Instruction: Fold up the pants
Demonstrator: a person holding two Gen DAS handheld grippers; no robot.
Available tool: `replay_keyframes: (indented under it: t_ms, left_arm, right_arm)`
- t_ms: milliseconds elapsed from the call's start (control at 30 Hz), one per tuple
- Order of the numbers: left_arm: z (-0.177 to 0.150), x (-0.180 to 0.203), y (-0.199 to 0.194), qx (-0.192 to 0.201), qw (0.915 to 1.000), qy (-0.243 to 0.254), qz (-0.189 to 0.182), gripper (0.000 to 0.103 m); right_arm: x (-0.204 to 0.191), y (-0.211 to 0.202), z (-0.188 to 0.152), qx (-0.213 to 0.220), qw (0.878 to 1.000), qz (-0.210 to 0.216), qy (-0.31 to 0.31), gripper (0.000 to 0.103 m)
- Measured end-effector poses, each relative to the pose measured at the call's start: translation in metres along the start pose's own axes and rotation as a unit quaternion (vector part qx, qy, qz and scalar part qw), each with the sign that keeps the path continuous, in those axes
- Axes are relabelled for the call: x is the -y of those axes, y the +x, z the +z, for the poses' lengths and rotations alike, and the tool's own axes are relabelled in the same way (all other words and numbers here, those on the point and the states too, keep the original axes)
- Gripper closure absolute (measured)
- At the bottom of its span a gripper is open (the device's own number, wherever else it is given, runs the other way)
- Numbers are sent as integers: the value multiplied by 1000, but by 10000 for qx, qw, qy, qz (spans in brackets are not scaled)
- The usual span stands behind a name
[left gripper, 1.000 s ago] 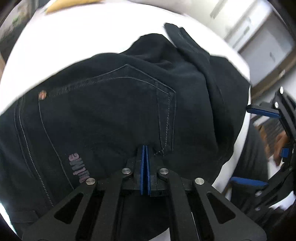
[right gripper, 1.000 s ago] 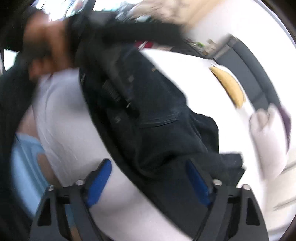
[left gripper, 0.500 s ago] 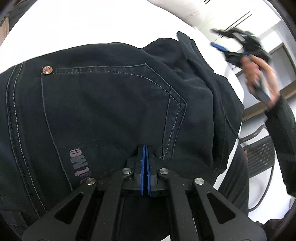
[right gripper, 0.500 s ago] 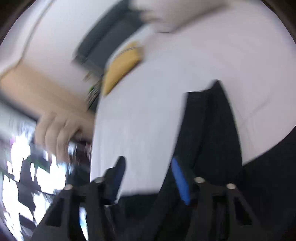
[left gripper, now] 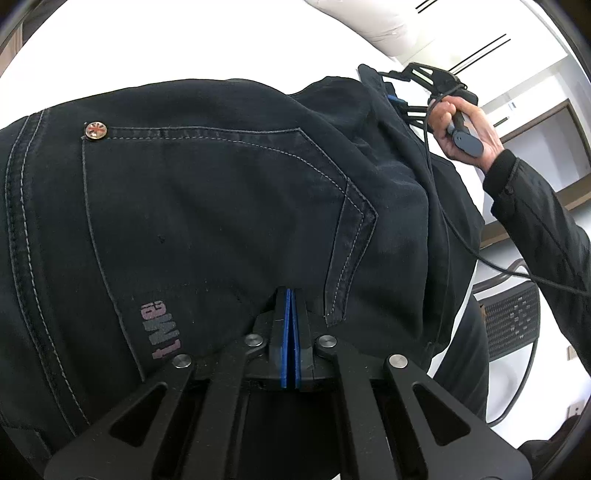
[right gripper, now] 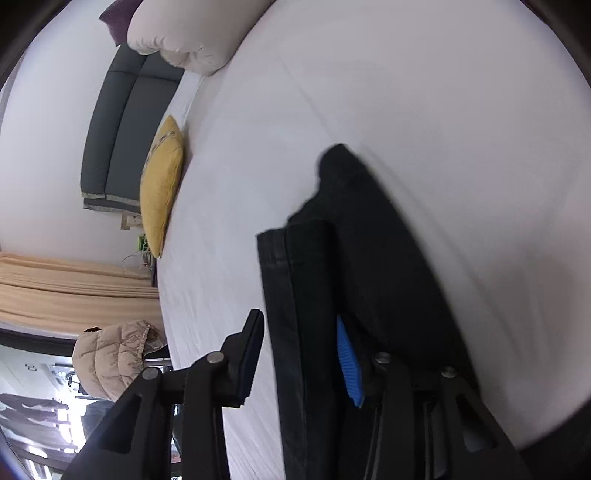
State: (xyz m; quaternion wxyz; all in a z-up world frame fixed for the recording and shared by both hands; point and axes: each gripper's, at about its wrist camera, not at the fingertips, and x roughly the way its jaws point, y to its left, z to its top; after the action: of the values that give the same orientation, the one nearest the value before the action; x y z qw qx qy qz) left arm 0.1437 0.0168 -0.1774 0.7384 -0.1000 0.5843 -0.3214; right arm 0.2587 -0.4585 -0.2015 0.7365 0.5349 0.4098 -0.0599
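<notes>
Dark denim pants [left gripper: 221,206] lie on a white bed, seat side up, back pocket and a metal rivet showing. My left gripper [left gripper: 290,314] is shut, its blue pads pressed together at the pocket's lower edge, on the fabric. In the right wrist view the hem end of a pant leg [right gripper: 306,295] stands between the open fingers of my right gripper [right gripper: 299,365], with the blue pad [right gripper: 349,365] beside the cloth. The right gripper also shows in the left wrist view [left gripper: 410,88] at the far leg end, held by a hand.
The white bed sheet [right gripper: 406,110] spreads around the pants. A yellow cushion [right gripper: 160,184] and a white pillow [right gripper: 177,33] lie at the bed's head by a grey headboard. A beige quilted jacket [right gripper: 110,358] hangs beyond the bed. A chair [left gripper: 513,317] stands near the bed edge.
My right gripper swung from beside the bed over to the far leg end and now straddles the hem. My left gripper stayed shut on the seat of the pants.
</notes>
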Motion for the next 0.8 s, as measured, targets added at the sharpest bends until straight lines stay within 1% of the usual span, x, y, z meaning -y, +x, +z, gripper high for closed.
replay_keyframes:
  t_ms: [33, 67, 100, 133, 200, 233, 333, 433, 467, 500, 567, 667, 733, 800]
  left_arm:
    - [0, 1, 0, -4, 10000, 2, 14, 102]
    - [0, 1, 0, -10, 10000, 4, 32, 102]
    - [0, 3, 1, -23, 10000, 17, 72, 102]
    - [1, 4, 1, -31, 9999, 30, 103, 102]
    - [2, 8, 0, -55, 9998, 87, 189, 102]
    - [2, 9, 0, -62, 9997, 106, 219, 102]
    - [3, 11, 0, -79, 9995, 130, 276, 102]
    - [4, 12, -1, -78, 9994, 151, 300, 102]
    - [4, 12, -1, -77, 9994, 152, 302, 102]
    - [4, 13, -1, -74, 9994, 146, 305, 102]
    - [4, 13, -2, -65, 9993, 153, 326, 102]
    - [6, 15, -3, -53, 9992, 132, 375, 103]
    - [7, 23, 1, -55, 9991, 108, 415, 103]
    - [6, 23, 0, -48, 9993, 29, 379, 103]
  right_arm:
    - [1, 0, 1, 2, 10000, 34, -13, 64]
    - [-2, 2, 4, 6, 10000, 53, -53, 76]
    - [-4, 5, 7, -22, 9999, -35, -146, 85]
    - [-2, 1, 10, -26, 9997, -105, -214, 96]
    - [-6, -1, 9, 30, 9990, -201, -389, 98]
    - [-8, -6, 8, 125, 9985, -236, -480, 98]
    - [-12, -35, 4, 489, 9965, -106, -670, 98]
    - [-10, -87, -4, 965, 9912, -128, -899, 98]
    - [-4, -111, -8, 1161, 9889, -107, -923, 98]
    - [0, -124, -10, 1277, 9876, -98, -913, 98]
    - [20, -170, -21, 1687, 9817, -205, -857, 98]
    - [56, -232, -22, 2162, 9739, -370, -591, 98]
    - [87, -265, -26, 2367, 9704, -417, -242, 98]
    - [114, -285, -33, 2449, 9687, -411, -12, 98]
